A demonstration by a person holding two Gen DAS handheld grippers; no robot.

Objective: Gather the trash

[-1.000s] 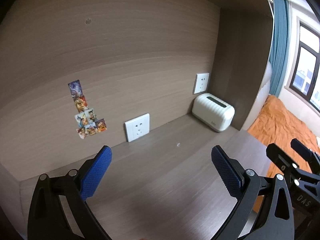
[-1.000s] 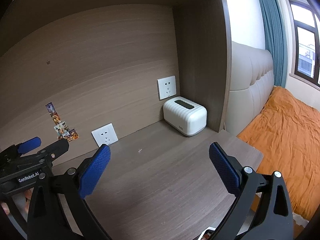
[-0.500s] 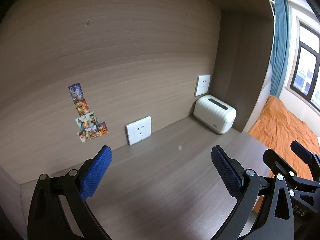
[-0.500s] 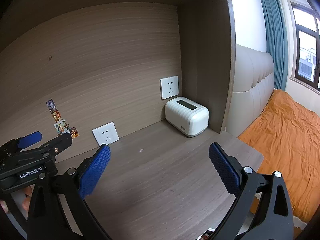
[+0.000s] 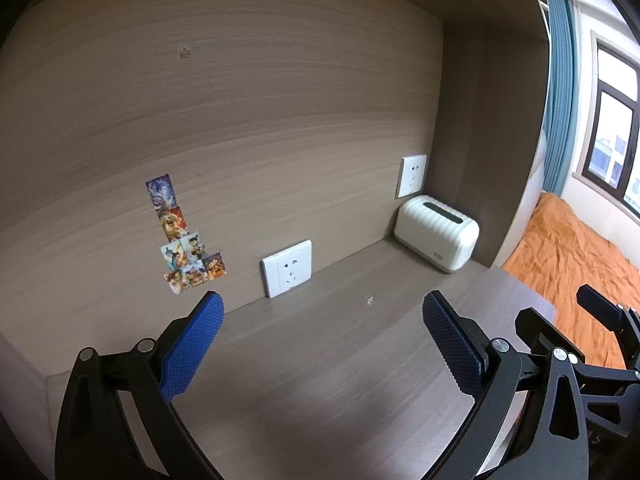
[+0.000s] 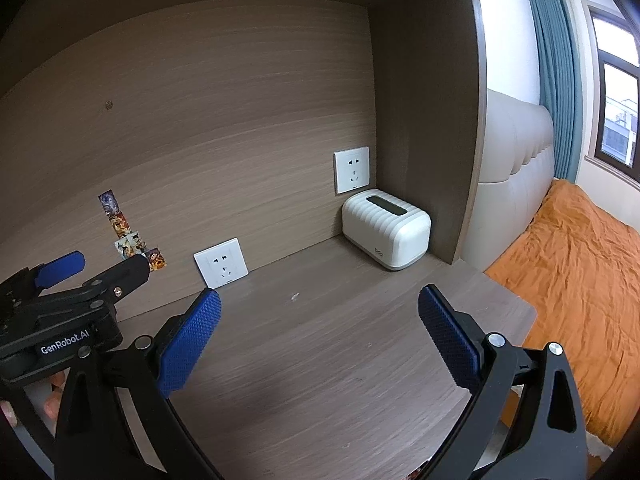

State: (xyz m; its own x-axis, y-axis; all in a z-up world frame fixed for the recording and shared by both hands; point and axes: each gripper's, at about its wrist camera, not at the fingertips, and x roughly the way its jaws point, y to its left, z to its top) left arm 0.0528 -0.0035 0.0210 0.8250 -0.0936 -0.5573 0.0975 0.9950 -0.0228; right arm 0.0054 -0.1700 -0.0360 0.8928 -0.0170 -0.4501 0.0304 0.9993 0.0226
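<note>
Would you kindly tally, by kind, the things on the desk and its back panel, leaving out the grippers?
Wall sockets: 2 (lower, upper)
White ribbed box: 1
Small white scrap on the desk: 1
Sticker cluster: 1
Total: 5

"GenRobot.AI" stands on the left hand-held gripper (image 6: 100, 276).

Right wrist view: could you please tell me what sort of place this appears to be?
Most likely a bedroom: a wooden desk alcove stands beside a padded headboard and a bed with an orange cover.
</note>
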